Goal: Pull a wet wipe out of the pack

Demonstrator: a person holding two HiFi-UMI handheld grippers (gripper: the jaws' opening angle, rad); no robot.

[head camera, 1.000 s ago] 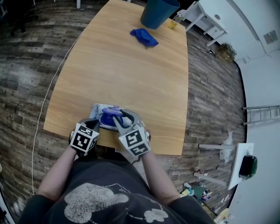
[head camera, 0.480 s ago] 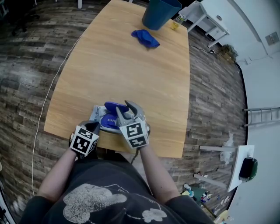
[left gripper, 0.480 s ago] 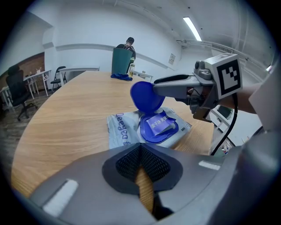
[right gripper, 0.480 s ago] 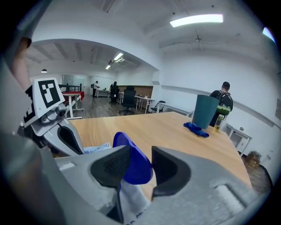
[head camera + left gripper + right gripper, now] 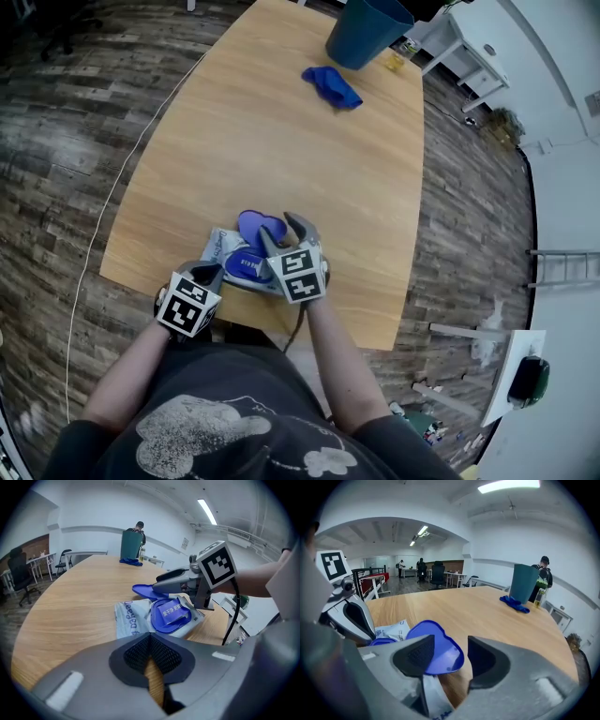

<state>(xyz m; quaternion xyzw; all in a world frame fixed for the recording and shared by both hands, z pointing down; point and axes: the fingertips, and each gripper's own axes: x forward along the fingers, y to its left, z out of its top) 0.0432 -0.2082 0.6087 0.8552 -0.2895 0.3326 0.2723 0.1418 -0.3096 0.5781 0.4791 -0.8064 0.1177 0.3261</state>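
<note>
**Lid's up, wipe not out yet**

The wet wipe pack point(image 5: 225, 246) lies flat at your edge of the table point(image 5: 281, 141), right in front of you. Its blue lid point(image 5: 260, 228) is flipped up on the far side, and the oval opening point(image 5: 171, 613) under it is exposed. A blue printed label point(image 5: 172, 610) lies across that opening. No wipe tip shows in any view (it may be tucked under the label, can't tell).

Your right hand-held gripper point(image 5: 282, 234) hangs over the pack with its jaws apart; they have just been opening. In the right gripper view the lid shows in the gap between them, but neither pad presses on it, so nothing is held. Your left hand-held gripper point(image 5: 208, 274) is fully closed on nothing. Its tip is at the pack's near-left end, and I can't tell whether it bears on the film.

Step in hand, as I read it: go into the opening and pinch a wipe.
- Drop in beside the lid, not through it, and keep the lid out of the jaws.
- Narrow the jaws so both tips fit inside the oval.
- Pinch the top layer only and close firmly.
- Pull up and away slowly.
- Set the left tip on the pack first, or the soft pack will likely lift with the wipe.

The blue cloth point(image 5: 333, 86) and bin point(image 5: 370, 28) sit at the far end, well apart and no concern.
</note>
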